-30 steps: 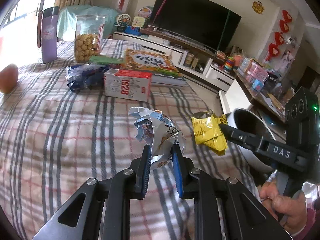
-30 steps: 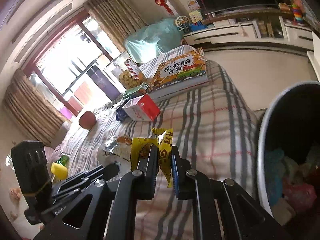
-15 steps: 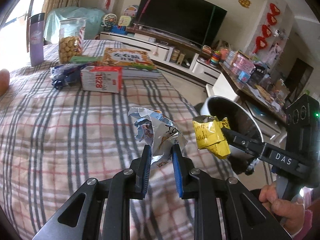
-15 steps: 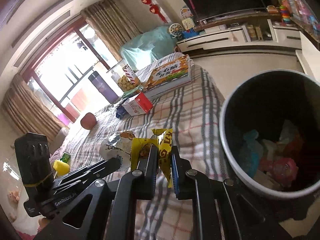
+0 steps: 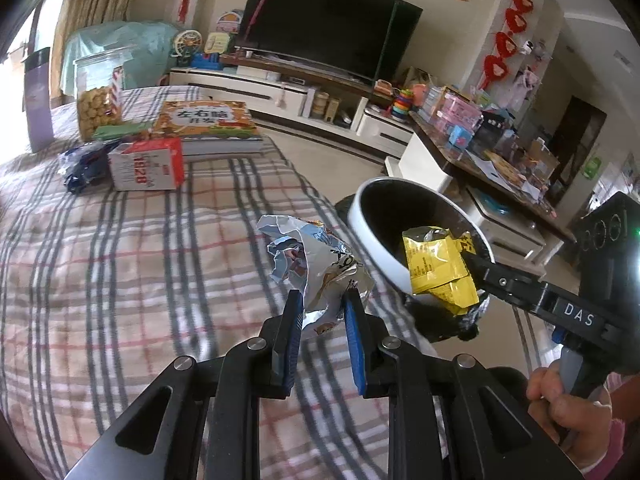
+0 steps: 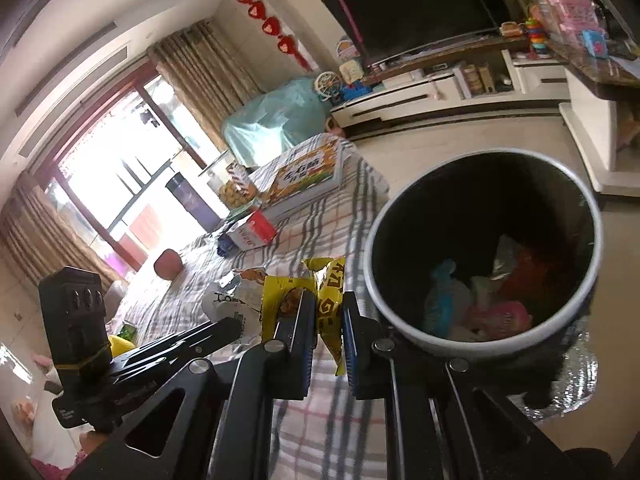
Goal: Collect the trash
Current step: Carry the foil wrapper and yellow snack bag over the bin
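My left gripper (image 5: 320, 300) is shut on a crumpled silver-white wrapper (image 5: 316, 264) and holds it above the plaid cloth near the table's right edge. My right gripper (image 6: 326, 300) is shut on a yellow snack wrapper (image 6: 326, 300), seen in the left wrist view (image 5: 438, 270) just over the rim of the white trash bin (image 5: 372, 236). In the right wrist view the bin (image 6: 384, 308) stands open right of the fingers, with several pieces of trash inside. The silver wrapper also shows there (image 6: 232, 304).
On the plaid table (image 5: 120, 272) lie a red-white "1928" carton (image 5: 146, 164), a blue bag (image 5: 80, 164), a picture book (image 5: 204, 124), a biscuit jar (image 5: 98, 104) and a purple bottle (image 5: 38, 100). A TV unit (image 5: 280, 96) and cluttered sideboard (image 5: 500, 148) stand beyond.
Both grippers have moved right, off toward the table edge, each still holding its wrapper. The bin has come fully into view and the yellow wrapper now hangs at its rim.
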Action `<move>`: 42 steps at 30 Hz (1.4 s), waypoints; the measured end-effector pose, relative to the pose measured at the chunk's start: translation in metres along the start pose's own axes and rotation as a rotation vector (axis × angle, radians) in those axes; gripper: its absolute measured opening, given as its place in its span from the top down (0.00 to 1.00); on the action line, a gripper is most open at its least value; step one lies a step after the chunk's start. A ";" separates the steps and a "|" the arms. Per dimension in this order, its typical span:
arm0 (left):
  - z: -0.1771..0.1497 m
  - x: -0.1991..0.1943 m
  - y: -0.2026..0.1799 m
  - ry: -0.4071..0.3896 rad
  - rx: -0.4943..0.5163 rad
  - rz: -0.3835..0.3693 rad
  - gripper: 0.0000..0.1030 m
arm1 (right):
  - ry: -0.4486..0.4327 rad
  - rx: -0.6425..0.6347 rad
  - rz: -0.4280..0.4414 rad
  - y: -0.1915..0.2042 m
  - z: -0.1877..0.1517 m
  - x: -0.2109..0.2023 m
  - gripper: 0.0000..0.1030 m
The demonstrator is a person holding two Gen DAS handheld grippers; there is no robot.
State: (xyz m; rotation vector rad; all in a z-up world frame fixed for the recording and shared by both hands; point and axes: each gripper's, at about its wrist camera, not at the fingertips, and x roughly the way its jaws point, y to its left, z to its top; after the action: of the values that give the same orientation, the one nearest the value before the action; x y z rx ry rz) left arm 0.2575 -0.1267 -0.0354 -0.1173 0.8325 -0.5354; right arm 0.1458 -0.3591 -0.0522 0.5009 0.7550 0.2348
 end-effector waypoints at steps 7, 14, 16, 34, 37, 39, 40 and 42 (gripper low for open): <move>0.001 0.007 -0.018 0.007 0.029 -0.019 0.81 | -0.021 0.018 -0.037 -0.016 0.001 -0.016 0.88; 0.005 0.014 -0.035 0.011 0.056 -0.033 0.81 | -0.045 0.030 -0.070 -0.030 0.004 -0.029 0.88; 0.006 0.016 -0.039 0.011 0.064 -0.036 0.81 | -0.049 0.033 -0.079 -0.034 0.004 -0.031 0.88; 0.026 0.048 -0.072 0.029 0.120 -0.045 0.81 | -0.085 0.051 -0.161 -0.060 0.016 -0.044 0.87; 0.030 0.056 -0.076 0.035 0.128 -0.045 0.81 | -0.087 0.048 -0.171 -0.063 0.020 -0.043 0.87; 0.033 0.062 -0.078 0.039 0.134 -0.044 0.81 | -0.087 0.050 -0.177 -0.066 0.023 -0.042 0.87; 0.035 0.064 -0.079 0.041 0.136 -0.043 0.81 | -0.087 0.050 -0.179 -0.066 0.024 -0.041 0.87; 0.038 0.068 -0.081 0.044 0.138 -0.042 0.81 | -0.086 0.048 -0.184 -0.068 0.027 -0.039 0.87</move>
State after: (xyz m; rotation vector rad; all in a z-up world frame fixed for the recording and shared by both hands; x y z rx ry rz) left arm 0.2892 -0.2340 -0.0309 0.0039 0.8346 -0.6352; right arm 0.1388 -0.4415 -0.0477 0.4806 0.7191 0.0243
